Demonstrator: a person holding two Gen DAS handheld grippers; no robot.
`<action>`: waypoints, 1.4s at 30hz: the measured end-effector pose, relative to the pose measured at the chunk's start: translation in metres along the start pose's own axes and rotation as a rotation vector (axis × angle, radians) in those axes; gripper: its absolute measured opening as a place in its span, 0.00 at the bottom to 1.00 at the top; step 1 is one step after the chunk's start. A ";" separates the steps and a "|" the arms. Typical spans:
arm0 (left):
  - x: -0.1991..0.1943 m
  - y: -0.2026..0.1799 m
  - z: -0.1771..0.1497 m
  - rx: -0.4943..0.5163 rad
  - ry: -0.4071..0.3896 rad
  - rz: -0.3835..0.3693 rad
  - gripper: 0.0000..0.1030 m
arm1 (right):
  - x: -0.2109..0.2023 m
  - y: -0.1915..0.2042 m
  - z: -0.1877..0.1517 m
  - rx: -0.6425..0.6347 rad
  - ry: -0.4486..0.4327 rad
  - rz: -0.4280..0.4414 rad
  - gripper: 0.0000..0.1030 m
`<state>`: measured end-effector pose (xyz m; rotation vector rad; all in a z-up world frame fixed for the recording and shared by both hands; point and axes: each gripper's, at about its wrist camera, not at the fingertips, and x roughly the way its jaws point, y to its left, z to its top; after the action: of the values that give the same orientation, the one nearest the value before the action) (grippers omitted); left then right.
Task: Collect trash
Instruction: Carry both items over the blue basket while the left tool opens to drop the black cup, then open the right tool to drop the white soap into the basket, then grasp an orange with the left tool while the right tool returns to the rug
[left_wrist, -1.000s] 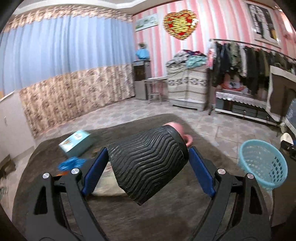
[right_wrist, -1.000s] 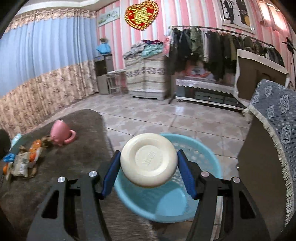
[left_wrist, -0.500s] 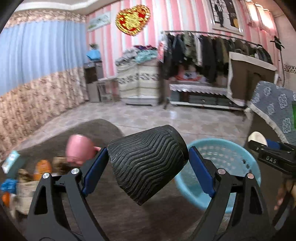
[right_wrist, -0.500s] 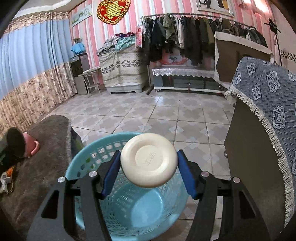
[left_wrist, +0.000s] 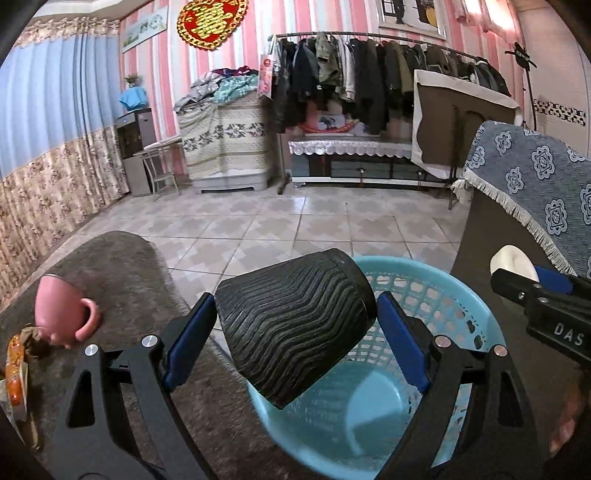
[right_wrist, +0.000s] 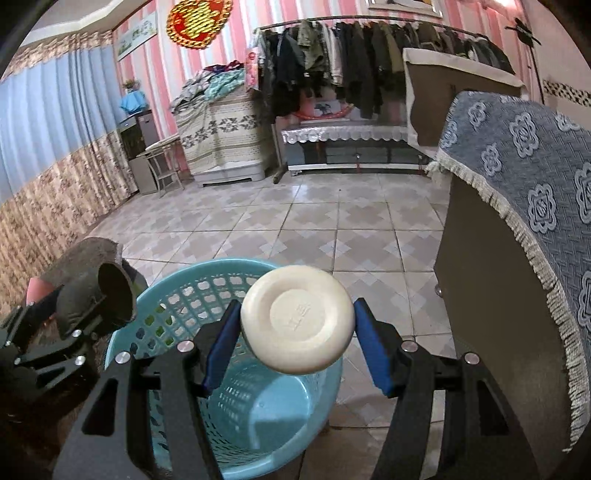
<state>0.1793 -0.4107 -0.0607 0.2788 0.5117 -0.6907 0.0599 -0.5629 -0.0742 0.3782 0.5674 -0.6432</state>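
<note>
My left gripper (left_wrist: 295, 328) is shut on a black ribbed cup (left_wrist: 291, 325), held tilted over the left rim of a light blue basket (left_wrist: 436, 291) standing on the floor. My right gripper (right_wrist: 295, 332) is shut on a cream round lid (right_wrist: 297, 319), held above the same basket (right_wrist: 177, 291). The basket bottom (right_wrist: 273, 410) looks empty. In the right wrist view the left gripper (right_wrist: 92, 306) with the cup (right_wrist: 107, 295) shows at the left. In the left wrist view the right gripper (left_wrist: 535, 280) shows at the right with the lid (left_wrist: 513, 260).
A brown table (left_wrist: 122, 262) at the left holds a pink mug (left_wrist: 62, 312) lying on its side and orange wrappers (left_wrist: 16, 363). A cabinet with a blue patterned cloth (right_wrist: 517, 184) stands close on the right. Tiled floor (right_wrist: 295, 221) lies beyond.
Both grippers swung right from the table toward the basket. The left gripper with the cup now hangs over the basket's rim; the right gripper with the lid moved over the basket.
</note>
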 end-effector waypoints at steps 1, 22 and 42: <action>0.000 -0.001 0.000 0.002 0.000 -0.001 0.84 | 0.001 -0.001 0.000 0.004 0.001 -0.002 0.59; -0.072 0.098 -0.003 -0.143 -0.069 0.305 0.95 | 0.000 0.053 -0.005 -0.126 0.019 0.042 0.59; -0.163 0.179 -0.049 -0.281 -0.080 0.471 0.95 | -0.027 0.099 -0.006 -0.192 -0.056 0.128 0.87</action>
<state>0.1745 -0.1708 -0.0009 0.0991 0.4390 -0.1677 0.1045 -0.4739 -0.0476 0.2137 0.5415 -0.4708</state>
